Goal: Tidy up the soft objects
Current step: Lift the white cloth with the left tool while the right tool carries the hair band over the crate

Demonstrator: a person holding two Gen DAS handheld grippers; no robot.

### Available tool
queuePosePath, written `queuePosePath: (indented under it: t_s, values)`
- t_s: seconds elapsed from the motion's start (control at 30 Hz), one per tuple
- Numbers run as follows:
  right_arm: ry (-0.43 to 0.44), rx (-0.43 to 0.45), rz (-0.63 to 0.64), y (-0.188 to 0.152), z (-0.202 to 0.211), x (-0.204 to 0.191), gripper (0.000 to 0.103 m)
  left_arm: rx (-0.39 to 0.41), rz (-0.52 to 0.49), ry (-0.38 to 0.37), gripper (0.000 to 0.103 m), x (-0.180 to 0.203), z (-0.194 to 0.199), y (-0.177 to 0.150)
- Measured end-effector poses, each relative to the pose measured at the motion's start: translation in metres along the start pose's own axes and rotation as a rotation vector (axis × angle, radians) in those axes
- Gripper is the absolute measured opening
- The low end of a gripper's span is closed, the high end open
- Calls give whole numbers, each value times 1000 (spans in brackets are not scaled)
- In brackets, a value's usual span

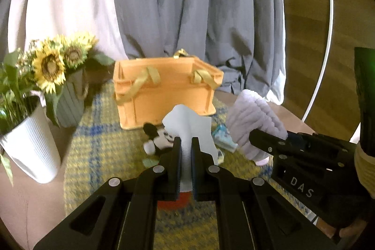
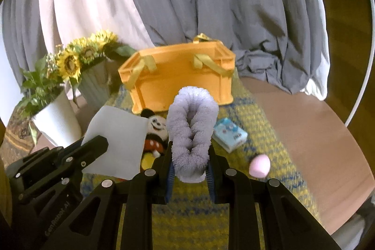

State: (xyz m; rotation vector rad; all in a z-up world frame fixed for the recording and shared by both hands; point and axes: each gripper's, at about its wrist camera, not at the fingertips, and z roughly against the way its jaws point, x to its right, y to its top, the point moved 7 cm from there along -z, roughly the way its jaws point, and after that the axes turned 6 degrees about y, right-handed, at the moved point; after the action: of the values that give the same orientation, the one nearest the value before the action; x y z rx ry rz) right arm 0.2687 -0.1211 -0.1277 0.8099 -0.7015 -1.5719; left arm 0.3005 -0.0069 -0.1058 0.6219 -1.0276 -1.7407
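Note:
My left gripper [image 1: 186, 144] is shut on a white cloth [image 1: 187, 125], held above the mat; it also shows in the right wrist view [image 2: 117, 139]. My right gripper [image 2: 190, 154] is shut on a fluffy lilac rolled towel [image 2: 191, 130], also seen in the left wrist view [image 1: 253, 118]. An orange crate [image 1: 164, 90] with yellow-green ribbon handles stands behind, open-topped [image 2: 182, 76]. A Mickey Mouse plush [image 2: 154, 132] lies on the mat in front of the crate, partly hidden by the cloth [image 1: 159, 139].
A yellow-and-blue woven mat [image 2: 257, 128] covers the round wooden table [image 2: 304, 132]. A tissue pack [image 2: 229, 134] and a pink egg-shaped sponge [image 2: 259, 166] lie at right. A white vase [image 1: 30, 144] and a sunflower pot [image 1: 68, 104] stand left. Grey curtains hang behind.

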Motion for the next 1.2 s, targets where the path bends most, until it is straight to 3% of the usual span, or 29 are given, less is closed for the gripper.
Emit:
queuePosePath:
  t_s: [0.43,1.2]
  values:
    - [1,103,4,37,12,-14,24,108,-3,44,9,-12,12,38]
    - [154,207,91,119,-23,11,24,237,53,217,9,-7,-17,110]
